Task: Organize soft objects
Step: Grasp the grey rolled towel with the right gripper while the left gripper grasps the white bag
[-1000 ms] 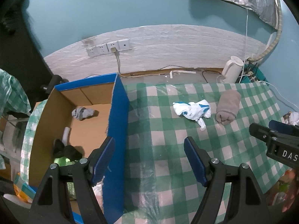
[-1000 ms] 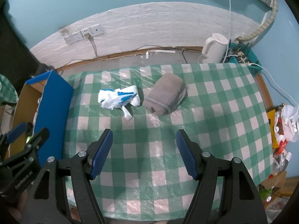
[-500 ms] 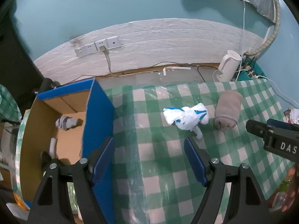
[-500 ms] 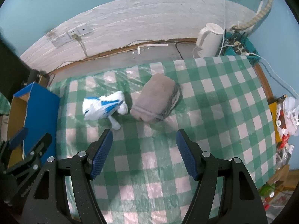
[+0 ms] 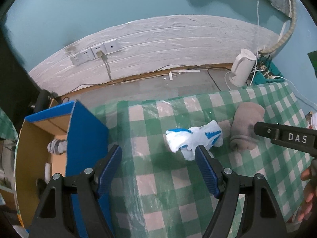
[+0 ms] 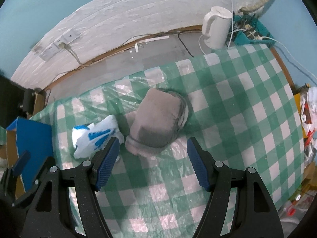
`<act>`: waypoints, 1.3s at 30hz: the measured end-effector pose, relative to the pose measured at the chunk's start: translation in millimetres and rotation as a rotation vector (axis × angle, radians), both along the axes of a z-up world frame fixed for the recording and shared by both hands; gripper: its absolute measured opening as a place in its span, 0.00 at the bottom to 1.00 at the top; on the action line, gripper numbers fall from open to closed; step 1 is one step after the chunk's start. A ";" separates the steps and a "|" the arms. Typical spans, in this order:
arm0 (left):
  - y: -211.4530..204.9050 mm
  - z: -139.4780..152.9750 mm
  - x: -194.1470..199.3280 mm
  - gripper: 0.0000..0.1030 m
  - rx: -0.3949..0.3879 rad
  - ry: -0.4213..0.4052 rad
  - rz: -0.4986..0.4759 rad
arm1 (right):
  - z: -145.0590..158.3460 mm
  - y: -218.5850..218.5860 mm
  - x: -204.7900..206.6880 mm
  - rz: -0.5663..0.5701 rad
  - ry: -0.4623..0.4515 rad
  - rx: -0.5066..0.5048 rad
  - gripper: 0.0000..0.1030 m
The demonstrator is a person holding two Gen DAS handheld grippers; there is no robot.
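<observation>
A crumpled white and blue bag (image 5: 193, 138) (image 6: 95, 136) lies on the green checked tablecloth (image 5: 168, 188). Right beside it sits a rolled grey towel (image 5: 246, 127) (image 6: 158, 121). My left gripper (image 5: 158, 154) hovers open over the cloth, its right finger just in front of the bag. Above the near end of the towel my right gripper (image 6: 153, 148) stands open with nothing between its fingers. In the left wrist view the right gripper's arm (image 5: 285, 136) reaches in across the towel. A blue cardboard box (image 5: 83, 138) stands at the left with a grey sock (image 5: 56, 146) inside.
A white kettle (image 5: 241, 69) (image 6: 216, 27) stands on the floor behind the table, among cables and a teal basket (image 6: 251, 33). Wall sockets (image 5: 95, 53) sit on the white wall strip. Bags and clutter (image 6: 307, 115) lie past the table's right edge.
Both grippers have moved toward the far side of the table and lower. The bag and towel look larger and closer. The box has slid to the left of both views.
</observation>
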State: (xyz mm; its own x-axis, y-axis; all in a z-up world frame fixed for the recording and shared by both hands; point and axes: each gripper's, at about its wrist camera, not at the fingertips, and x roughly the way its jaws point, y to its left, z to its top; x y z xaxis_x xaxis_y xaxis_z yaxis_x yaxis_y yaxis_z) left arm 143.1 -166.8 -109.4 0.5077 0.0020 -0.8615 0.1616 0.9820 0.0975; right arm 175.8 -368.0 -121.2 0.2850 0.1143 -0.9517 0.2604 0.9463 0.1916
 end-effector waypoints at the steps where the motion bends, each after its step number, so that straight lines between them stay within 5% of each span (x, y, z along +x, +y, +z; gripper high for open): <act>1: -1.3 -1.2 2.0 0.75 0.000 0.001 -0.006 | -1.5 -1.0 2.5 -0.003 0.003 0.003 0.68; 27: -43.8 -37.0 37.0 0.75 0.100 -0.029 -0.215 | -62.0 -4.4 36.4 -0.017 0.072 0.008 0.70; 32: -48.9 -48.5 39.7 0.76 0.075 0.011 -0.250 | -60.1 -11.2 31.5 -0.036 0.046 0.054 0.58; 39: -53.8 -57.7 41.3 0.79 0.052 0.032 -0.292 | -57.7 -16.8 23.2 -0.053 0.043 0.053 0.52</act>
